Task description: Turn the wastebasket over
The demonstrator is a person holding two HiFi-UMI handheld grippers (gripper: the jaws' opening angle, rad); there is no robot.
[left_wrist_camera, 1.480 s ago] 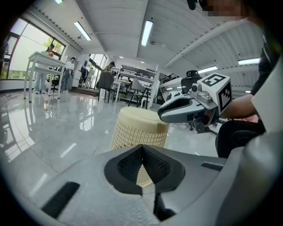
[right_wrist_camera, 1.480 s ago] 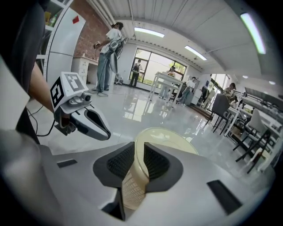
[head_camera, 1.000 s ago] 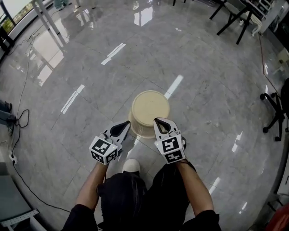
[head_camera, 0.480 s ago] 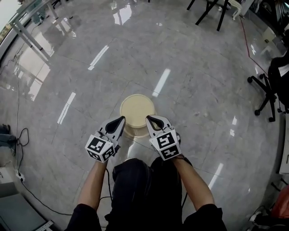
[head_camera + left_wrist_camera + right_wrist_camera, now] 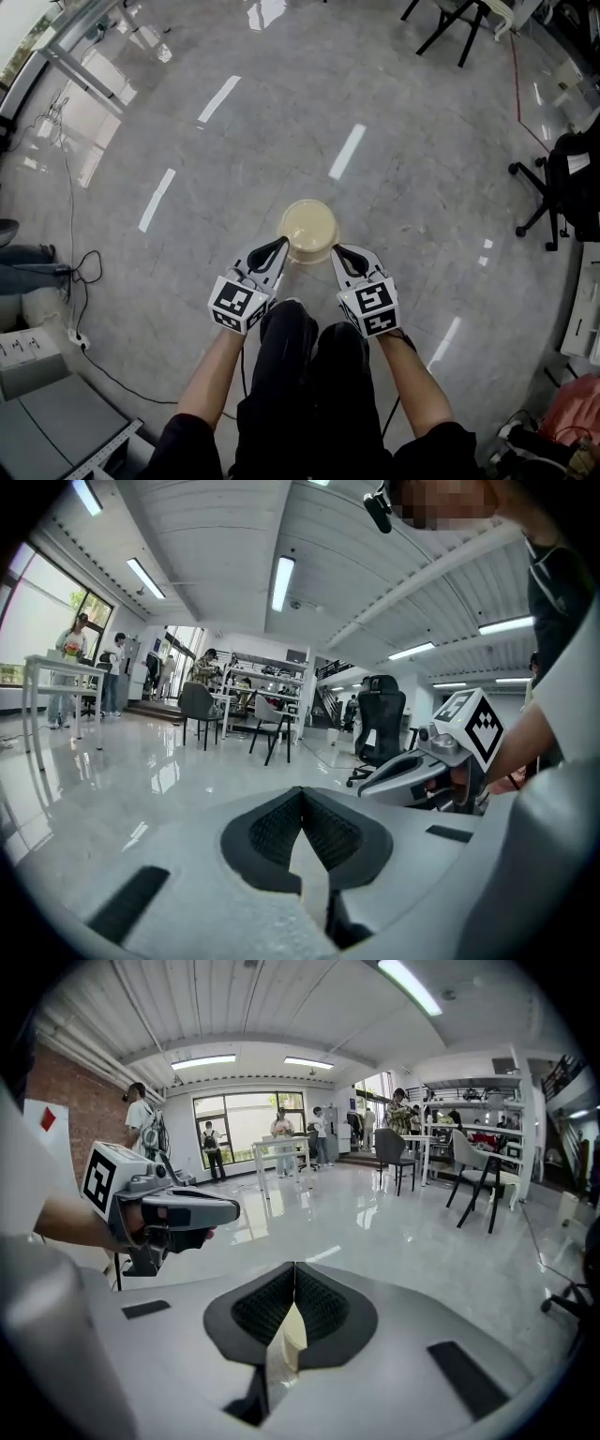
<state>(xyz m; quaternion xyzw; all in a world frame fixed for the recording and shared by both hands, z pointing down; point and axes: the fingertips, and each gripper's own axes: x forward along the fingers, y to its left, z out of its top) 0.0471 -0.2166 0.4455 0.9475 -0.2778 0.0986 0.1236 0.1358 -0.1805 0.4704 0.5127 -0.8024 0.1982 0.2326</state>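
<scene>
Your left gripper (image 5: 277,247) and right gripper (image 5: 338,252) are both clenched, and neither is grasping anything. The cream round plastic wastebasket (image 5: 308,230) stands alone on the glossy grey stone floor (image 5: 422,169), just ahead of your feet, with its round end facing up at you. A second ago you were low, with both gripper tips right at its near side. Now it looks smaller and further below, and the tips only overlap its near edge in the head view.
</scene>
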